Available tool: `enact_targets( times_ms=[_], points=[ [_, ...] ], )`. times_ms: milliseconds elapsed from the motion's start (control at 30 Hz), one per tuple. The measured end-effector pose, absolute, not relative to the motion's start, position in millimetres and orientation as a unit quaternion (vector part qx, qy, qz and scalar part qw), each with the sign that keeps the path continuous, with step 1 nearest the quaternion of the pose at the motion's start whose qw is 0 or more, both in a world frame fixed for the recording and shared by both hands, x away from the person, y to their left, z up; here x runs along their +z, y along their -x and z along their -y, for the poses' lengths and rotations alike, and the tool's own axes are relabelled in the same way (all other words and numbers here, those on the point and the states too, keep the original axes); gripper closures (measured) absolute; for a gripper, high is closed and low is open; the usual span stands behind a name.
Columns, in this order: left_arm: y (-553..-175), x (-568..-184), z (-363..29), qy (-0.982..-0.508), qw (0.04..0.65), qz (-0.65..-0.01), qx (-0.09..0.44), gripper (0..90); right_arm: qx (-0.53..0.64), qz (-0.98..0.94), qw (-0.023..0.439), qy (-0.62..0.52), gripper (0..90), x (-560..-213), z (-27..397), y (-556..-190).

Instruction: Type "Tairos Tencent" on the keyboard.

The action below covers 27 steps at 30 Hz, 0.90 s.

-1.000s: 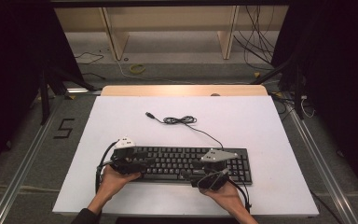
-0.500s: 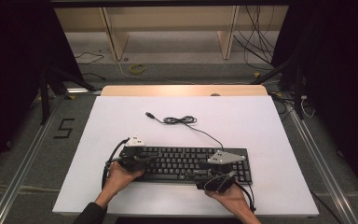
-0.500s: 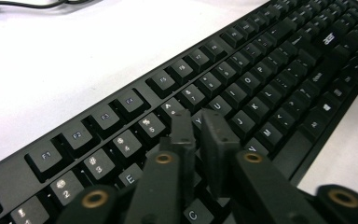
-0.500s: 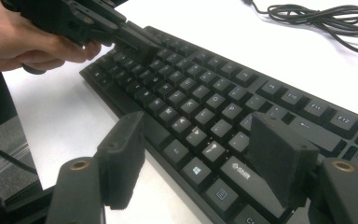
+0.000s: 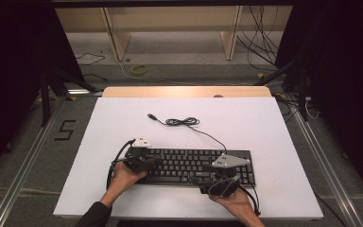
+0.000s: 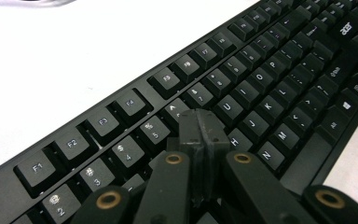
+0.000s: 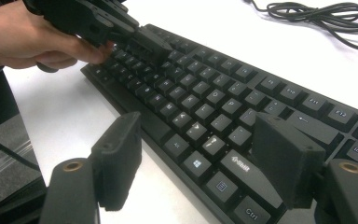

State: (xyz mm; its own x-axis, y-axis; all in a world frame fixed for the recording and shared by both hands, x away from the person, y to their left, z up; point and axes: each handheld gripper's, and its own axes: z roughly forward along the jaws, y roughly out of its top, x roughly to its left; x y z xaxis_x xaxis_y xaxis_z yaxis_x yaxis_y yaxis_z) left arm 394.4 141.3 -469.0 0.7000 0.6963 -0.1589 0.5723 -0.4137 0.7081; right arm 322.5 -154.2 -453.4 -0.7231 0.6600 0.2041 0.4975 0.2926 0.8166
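A black keyboard [image 5: 189, 165] lies flat near the front of the white table [image 5: 246, 123]. Its cable [image 5: 184, 122] runs back to a loose coil. My left gripper [image 5: 157, 162] is shut with nothing in it. Its joined tips [image 6: 200, 126] hover low over the keys [image 6: 242, 95] beside the number row. It also appears in the right gripper view, held by a hand [image 7: 23, 32]. My right gripper [image 5: 197, 178] is open at the keyboard's front edge, its jaws spread either side of the bottom key row [image 7: 200, 163].
The coiled cable [image 7: 321, 11] lies on the table behind the keyboard. Bare white tabletop [image 6: 74, 42] surrounds the keyboard. Past the far edge are wooden shelving [image 5: 170, 23] and floor cables [image 5: 139, 70].
My left gripper has slid rightward onto the keyboard's left part. My right gripper has drifted slightly toward the front edge.
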Motion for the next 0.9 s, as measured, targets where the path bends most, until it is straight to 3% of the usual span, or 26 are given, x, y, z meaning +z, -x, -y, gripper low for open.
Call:
enact_targets(
  times_ms=[900],
  points=[
    [-396.6,-476.4,-140.4,-0.838,0.381,-0.383,0.075,89.2,0.471,-0.800,0.085,-0.361,34.0,-453.6,155.0,-320.9]
  ],
)
